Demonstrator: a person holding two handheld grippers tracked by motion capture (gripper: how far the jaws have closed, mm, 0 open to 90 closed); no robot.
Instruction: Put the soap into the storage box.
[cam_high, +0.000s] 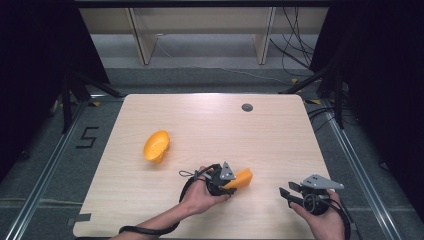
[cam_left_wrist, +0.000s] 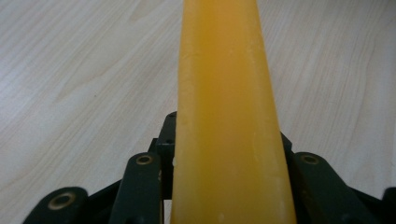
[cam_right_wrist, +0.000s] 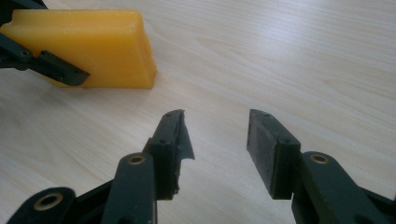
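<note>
Near the table's (cam_high: 150, 210) front edge, at about 6 o'clock from its centre, the left gripper (cam_high: 231, 184) is clamping the yellow block (cam_high: 242, 178), jaws pressing on its two broad faces. In the left gripper view the block (cam_left_wrist: 224, 116) is running straight out between the jaws with the narrow edge facing up. It's looking stiff and waxy-smooth, probably light, so it might be a bit slippery; gripping flat across the wide faces, close to the near end like it is now, seems the safe hold. It's sitting low over the table, though I can't say for sure whether it's touching the wood.

The right gripper (cam_high: 289, 194) is idling at 3 o'clock from the block, well apart, jaws spread and empty (cam_right_wrist: 215, 149). One pad (cam_right_wrist: 180, 140) is looking frayed at the edge.

Other stuff: an orange bowl (cam_high: 156, 145) lying tipped at 10 o'clock from the block, well apart, and a small grey cap (cam_high: 247, 107) at 12 o'clock near the far edge. Nothing is really standing in the way.
</note>
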